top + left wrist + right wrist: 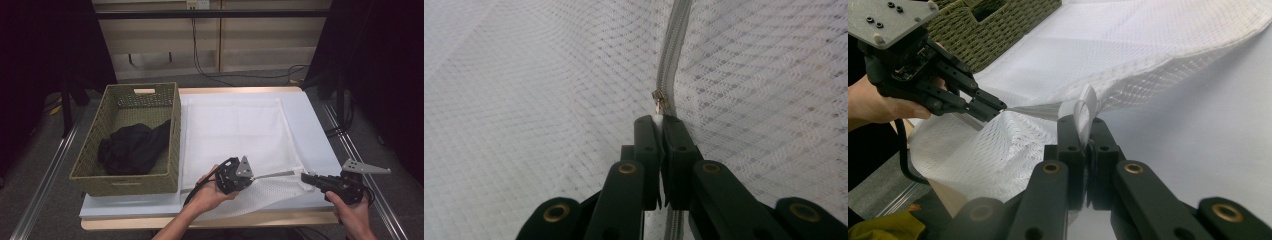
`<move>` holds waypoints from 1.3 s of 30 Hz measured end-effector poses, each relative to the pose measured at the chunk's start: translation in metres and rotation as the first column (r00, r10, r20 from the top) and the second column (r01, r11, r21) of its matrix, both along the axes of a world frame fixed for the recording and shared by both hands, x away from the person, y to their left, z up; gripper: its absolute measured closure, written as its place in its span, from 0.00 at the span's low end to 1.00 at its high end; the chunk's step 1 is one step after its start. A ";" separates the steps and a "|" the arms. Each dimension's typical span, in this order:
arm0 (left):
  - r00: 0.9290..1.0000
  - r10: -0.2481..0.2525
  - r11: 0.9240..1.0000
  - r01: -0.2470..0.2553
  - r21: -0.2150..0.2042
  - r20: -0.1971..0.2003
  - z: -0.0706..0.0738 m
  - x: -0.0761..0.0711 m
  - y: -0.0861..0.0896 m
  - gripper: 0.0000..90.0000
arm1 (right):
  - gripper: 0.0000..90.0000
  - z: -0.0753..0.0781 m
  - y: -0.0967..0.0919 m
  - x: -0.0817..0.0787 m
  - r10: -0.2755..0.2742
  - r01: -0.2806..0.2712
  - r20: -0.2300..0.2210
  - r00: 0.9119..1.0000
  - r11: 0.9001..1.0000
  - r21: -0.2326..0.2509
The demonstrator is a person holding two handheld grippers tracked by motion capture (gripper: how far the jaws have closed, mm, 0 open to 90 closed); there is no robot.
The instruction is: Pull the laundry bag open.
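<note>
Left gripper (252, 176): its fingers (646, 140) are clenched on the mesh laundry bag (235, 130), right at the zipper line, with a sliver of white fabric pinched between the tips.
Zipper pull (658, 101): small and metal, just ahead of the left fingertips on the grey zipper (672, 55), which runs away from them across the mesh.
Right gripper (306, 178): its fingers (1070, 137) are clamped on a folded white corner of the same bag, which sticks up between the tips.
Bag edge: stretched taut between the two pairs of fingers and lifted off the desk (310, 115); the rest lies flat beyond them.
Wicker basket (100, 132): off to the far side of the left fingers, well apart, with a black garment (132, 147) heaped inside.
Hands: one wraps each gripper from the near edge.
</note>
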State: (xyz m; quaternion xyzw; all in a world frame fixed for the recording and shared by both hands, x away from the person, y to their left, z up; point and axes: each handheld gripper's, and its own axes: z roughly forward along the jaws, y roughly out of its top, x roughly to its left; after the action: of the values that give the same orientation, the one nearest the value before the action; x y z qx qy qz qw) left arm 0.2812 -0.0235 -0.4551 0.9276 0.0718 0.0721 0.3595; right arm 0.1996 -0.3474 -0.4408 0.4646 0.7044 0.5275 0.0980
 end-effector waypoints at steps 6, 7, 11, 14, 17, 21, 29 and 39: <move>1.000 0.017 1.000 -0.017 0.021 0.010 -0.006 -0.003 0.000 0.96 | 0.97 0.002 -0.004 -0.001 -0.024 0.024 0.011 1.000 1.000 0.010; 1.000 0.007 0.999 -0.007 0.033 0.009 -0.005 -0.002 0.002 0.96 | 0.97 0.002 -0.005 -0.001 -0.022 0.021 0.013 1.000 1.000 0.008; 1.000 0.021 1.000 -0.021 0.022 0.001 -0.006 -0.001 0.003 0.96 | 0.97 -0.002 -0.005 -0.002 -0.019 0.019 0.003 1.000 1.000 0.003; 1.000 0.016 0.999 -0.016 0.031 -0.002 -0.007 -0.002 0.003 0.96 | 0.97 -0.001 -0.004 -0.002 -0.021 0.021 0.009 1.000 1.000 0.005; 1.000 0.025 0.999 -0.025 0.042 -0.008 -0.009 -0.001 0.007 0.96 | 0.97 0.001 -0.005 -0.003 -0.024 0.024 0.008 1.000 1.000 0.005; 1.000 0.026 0.999 -0.025 0.036 -0.010 -0.007 -0.001 0.008 0.96 | 0.97 0.001 -0.005 -0.004 -0.028 0.028 0.010 1.000 1.000 0.009; 0.999 0.043 0.997 -0.042 0.069 -0.007 -0.011 -0.001 0.013 0.96 | 0.97 0.001 -0.005 -0.004 -0.022 0.022 0.014 1.000 1.000 0.010; 0.999 0.046 0.997 -0.045 0.069 -0.006 -0.010 -0.001 0.021 0.96 | 0.96 0.001 -0.004 -0.005 -0.013 0.013 0.013 1.000 1.000 0.009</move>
State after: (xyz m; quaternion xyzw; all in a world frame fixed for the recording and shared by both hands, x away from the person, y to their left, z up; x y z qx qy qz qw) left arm 0.2801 -0.0028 -0.4651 0.9378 0.0916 0.0792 0.3255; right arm 0.1947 -0.3511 -0.4395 0.4663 0.6983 0.5331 0.1038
